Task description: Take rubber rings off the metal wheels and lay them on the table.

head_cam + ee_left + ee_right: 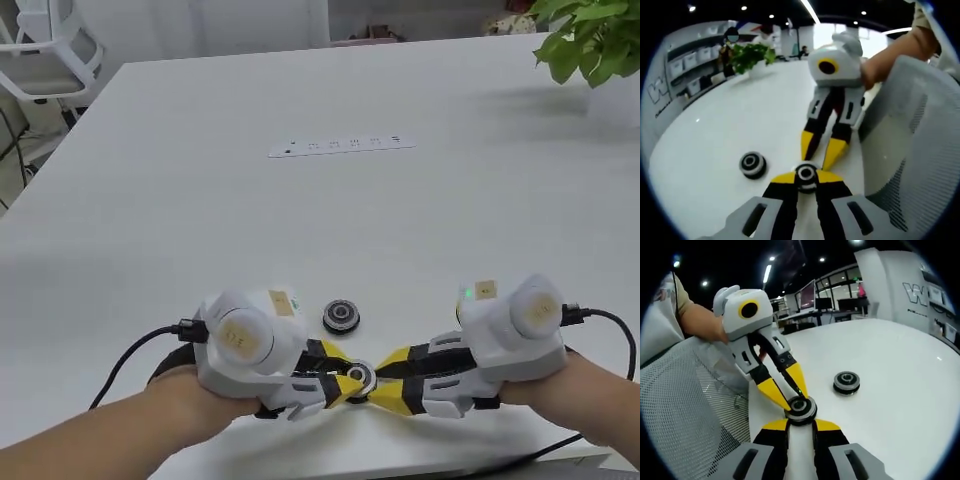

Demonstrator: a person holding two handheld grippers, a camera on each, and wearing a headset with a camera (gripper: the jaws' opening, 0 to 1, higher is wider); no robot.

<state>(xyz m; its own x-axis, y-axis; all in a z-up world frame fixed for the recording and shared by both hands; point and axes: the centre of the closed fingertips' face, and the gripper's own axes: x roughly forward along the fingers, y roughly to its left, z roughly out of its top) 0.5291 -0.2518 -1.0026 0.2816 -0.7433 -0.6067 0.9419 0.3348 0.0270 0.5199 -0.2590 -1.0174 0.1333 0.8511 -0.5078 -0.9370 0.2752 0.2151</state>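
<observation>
Head view: the left gripper (345,381) and the right gripper (374,379) meet tip to tip on one small wheel (358,378) at the near edge of the white table (300,220).

The left gripper's yellow-tipped jaws are drawn in narrow, one on each side of the wheel, and clamp it. The right gripper's jaws are narrow too and touch the wheel from the opposite side, but I cannot tell whether they grip it. A second wheel (341,315) lies flat on the table just beyond the two grippers, apart from both. A hand (190,400) is wrapped round the left gripper's body and the other hand (560,385) round the right's. Farther back a white power strip (340,146) lies mid-table, and a leafy plant (590,40) stands at the far right corner.
</observation>
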